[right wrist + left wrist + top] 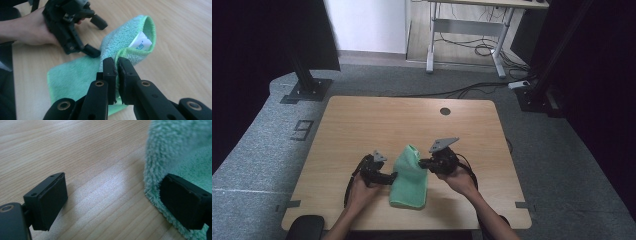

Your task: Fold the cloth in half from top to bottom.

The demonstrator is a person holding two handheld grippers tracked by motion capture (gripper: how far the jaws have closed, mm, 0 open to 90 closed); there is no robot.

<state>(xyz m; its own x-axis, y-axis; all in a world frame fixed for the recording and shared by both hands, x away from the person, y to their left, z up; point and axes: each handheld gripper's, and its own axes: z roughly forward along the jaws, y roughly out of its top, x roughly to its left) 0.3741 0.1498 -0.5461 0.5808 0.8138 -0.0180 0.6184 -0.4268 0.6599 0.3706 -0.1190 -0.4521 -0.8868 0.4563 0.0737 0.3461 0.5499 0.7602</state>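
Here, fluffy green microfibre cloth (82, 72), folded, on woodgrain tbl (362, 120).

The high view is dim and a bit grainy. The far left and right of the frame are almost black, and the light wooden table (362, 125) in the middle is lit softly. In the left gripper view, a pale shine sits on the wood at the centre, and the fluffy green towel (175, 150) at the upper right looks blurry. The right gripper view is bright, but its black jaws at the bottom are soft and fuzzy.
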